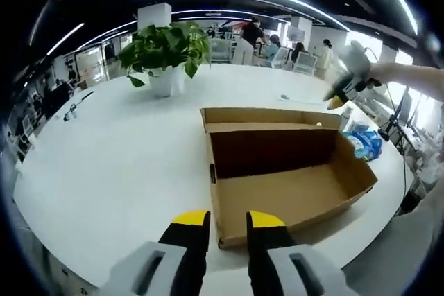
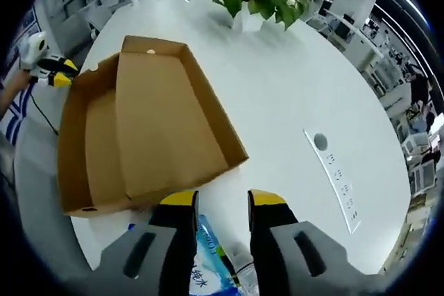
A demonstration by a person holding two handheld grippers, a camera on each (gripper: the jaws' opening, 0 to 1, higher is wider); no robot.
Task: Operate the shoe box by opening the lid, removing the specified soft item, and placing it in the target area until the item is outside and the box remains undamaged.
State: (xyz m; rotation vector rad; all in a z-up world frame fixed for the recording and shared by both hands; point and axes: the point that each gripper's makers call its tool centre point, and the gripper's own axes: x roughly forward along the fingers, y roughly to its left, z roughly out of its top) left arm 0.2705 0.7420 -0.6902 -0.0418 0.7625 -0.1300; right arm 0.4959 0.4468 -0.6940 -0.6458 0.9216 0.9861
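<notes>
Shoe box (image 1: 284,171) sits open on the white table (image 1: 125,164), lid (image 1: 270,117) folded back, inside looks bare cardboard. Your left gripper (image 1: 228,221) hovers at the box's near corner, jaws apart w/ nothing between. Right gripper (image 2: 222,202) is above the blue soft pack (image 2: 208,254), which lies outside just beside the box; jaws apart, not touching it afaict. Potted plant (image 1: 166,53) stands further back.

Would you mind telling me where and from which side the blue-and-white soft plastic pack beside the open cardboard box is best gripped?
I would grip the blue-and-white soft plastic pack across its narrow width, coming from above with the right gripper, whose open jaws already straddle it. It lies flat on the white table just outside the brown cardboard box, and its soft film should pinch easily there. Its far end is hidden.
</notes>
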